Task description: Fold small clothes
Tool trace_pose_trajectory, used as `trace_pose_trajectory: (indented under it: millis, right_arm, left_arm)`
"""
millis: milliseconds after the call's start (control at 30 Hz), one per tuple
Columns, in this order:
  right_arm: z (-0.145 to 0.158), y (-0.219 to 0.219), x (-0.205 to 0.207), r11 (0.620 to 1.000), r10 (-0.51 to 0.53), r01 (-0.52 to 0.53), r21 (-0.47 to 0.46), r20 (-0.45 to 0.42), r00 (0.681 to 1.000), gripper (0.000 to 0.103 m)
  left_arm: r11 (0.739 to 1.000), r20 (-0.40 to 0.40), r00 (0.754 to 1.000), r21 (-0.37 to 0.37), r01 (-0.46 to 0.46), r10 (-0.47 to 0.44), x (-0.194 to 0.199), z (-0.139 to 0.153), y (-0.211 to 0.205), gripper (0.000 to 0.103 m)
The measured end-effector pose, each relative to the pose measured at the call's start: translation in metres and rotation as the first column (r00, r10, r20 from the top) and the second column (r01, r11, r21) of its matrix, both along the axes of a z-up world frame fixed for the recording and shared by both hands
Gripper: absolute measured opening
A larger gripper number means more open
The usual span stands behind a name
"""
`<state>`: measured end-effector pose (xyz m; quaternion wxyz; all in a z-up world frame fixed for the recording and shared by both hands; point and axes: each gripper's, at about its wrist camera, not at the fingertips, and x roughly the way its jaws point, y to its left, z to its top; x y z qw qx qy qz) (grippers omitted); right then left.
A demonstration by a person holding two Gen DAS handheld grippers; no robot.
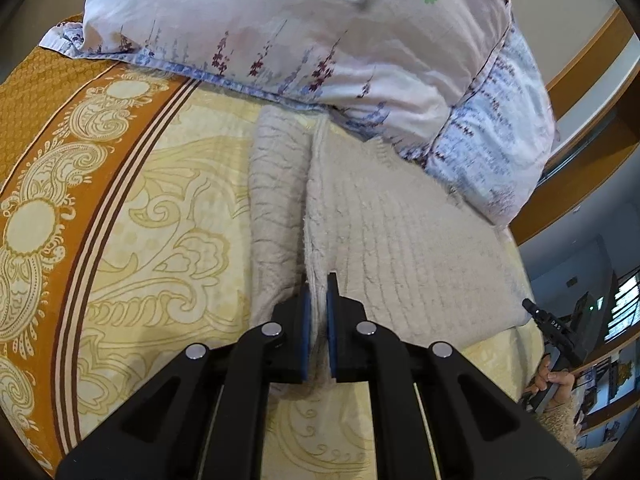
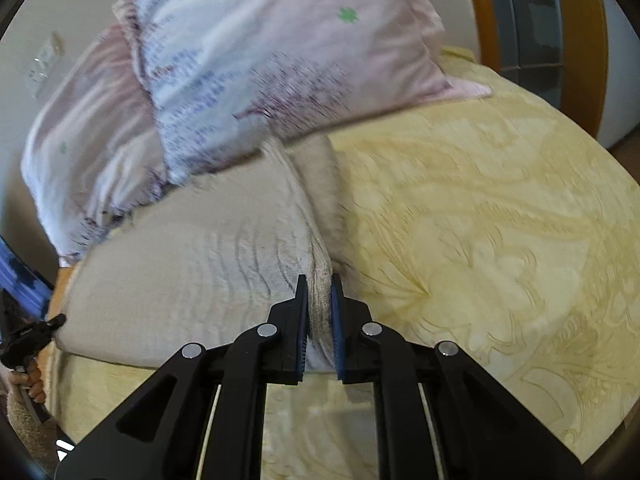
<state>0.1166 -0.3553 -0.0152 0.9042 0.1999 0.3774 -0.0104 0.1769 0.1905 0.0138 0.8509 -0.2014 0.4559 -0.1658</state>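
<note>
Two hand-held grippers work over a bed (image 1: 132,232) covered in a pale yellow spread woven with swirling paisley scrolls; in the left wrist view a wide ochre border with cream medallions and thin brown stripes runs along its edge. Against the head of the bed lean puffy pillows (image 1: 304,28) in smooth, creased pinkish-white cotton printed with purple flower sprigs and a small green clover, one end panel in light blue.

Just in front of the pillows lies the beige garment (image 1: 400,232), a soft, fuzzy knit with wavy ribbed rows, spread flat across the bedspread with a raised fold running lengthwise and a narrower strip lying beside it.

Each left hand-held gripper (image 1: 318,312) finger is black plastic with a blue pad; the pair is pressed together, pinching the near edge of the garment's raised ridge. The right hand-held gripper (image 2: 319,312), built the same, likewise pinches a bunched, fuzzy edge of the garment (image 2: 192,272) between its blue pads; that view is blurred.

At the right edge of the left wrist view, a hand (image 1: 554,380) grips the other tool's handle beside a fleecy sleeve.
</note>
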Motion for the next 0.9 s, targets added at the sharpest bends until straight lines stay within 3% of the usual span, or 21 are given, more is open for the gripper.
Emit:
trace_pose_trajectory:
  millis: [233,400,600,800,900]
  right_arm:
    - [-0.002,0.009,0.011,0.998,-0.018,0.016,-0.059,-0.033,0.999,0.014]
    - [0.025,0.011,0.006,0.998,-0.025,0.030,-0.058,0.083,0.996,0.039]
    - [0.038,0.041,0.038,0.991,0.114,-0.104,-0.089,0.113,0.987,0.040]
    - [0.026,0.082,0.062,0.966,0.234,-0.223,-0.129,0.078,0.969,0.039]
    - [0.009,0.089,0.077,0.957,0.231,-0.230,-0.175,-0.018,0.973,0.039]
  left_arm:
    - [1.000,-0.007,1.000,0.025,-0.001,0.001,0.001,-0.006,-0.003,0.012]
    - [0.999,0.044,0.999,0.030,-0.021,0.020,-0.003,0.012,0.000,0.017]
    - [0.999,0.132,0.991,0.033,0.004,-0.008,0.002,0.036,-0.023,0.037]
    - [0.994,0.103,0.993,0.100,0.045,-0.055,0.021,0.029,-0.055,0.044]
    - [0.992,0.067,0.997,0.124,0.033,-0.042,0.028,0.019,-0.057,0.046]
